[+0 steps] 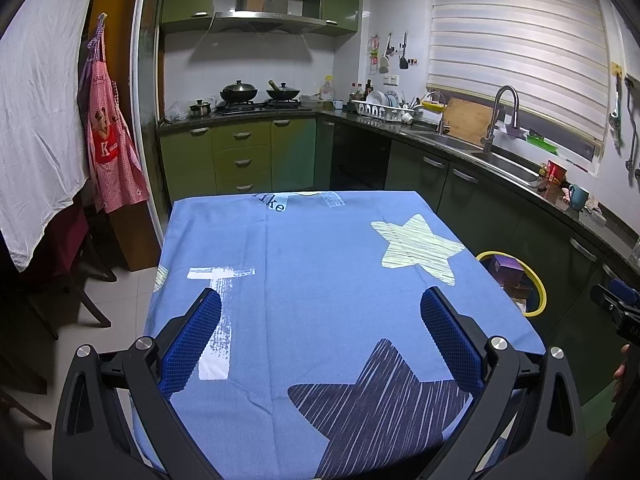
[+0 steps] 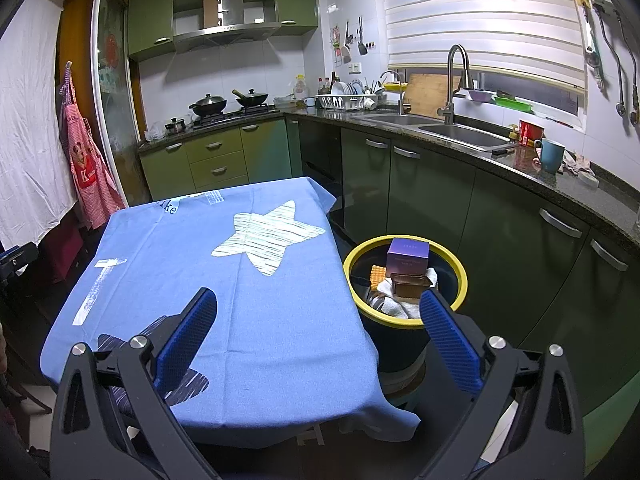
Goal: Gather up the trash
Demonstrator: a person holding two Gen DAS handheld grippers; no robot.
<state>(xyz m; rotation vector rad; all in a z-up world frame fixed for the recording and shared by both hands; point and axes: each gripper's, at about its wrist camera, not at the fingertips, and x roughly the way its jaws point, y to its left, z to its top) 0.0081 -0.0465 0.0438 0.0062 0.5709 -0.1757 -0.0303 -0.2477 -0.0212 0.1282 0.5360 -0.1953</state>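
Beside the blue star-printed cloth-covered table [image 2: 280, 320], the round yellow-rimmed black bin [image 2: 460, 280] holds a purple cardboard box [image 2: 408, 256] and brown plastic tray [image 2: 412, 284]. Over the table, the left gripper [image 1: 320, 312] and right gripper [image 2: 318, 312] gape wide, textured blue pads empty.

We find the blue tablecloth [image 1: 320, 280] flat and unobstructed ahead of both grippers. At its right edge stands the yellow-rimmed bin [image 2: 404, 322], mouth open upward, its interior crowded by a purple box [image 2: 408, 256], a brown tray [image 2: 412, 283] and white cloth [image 2: 394, 306]
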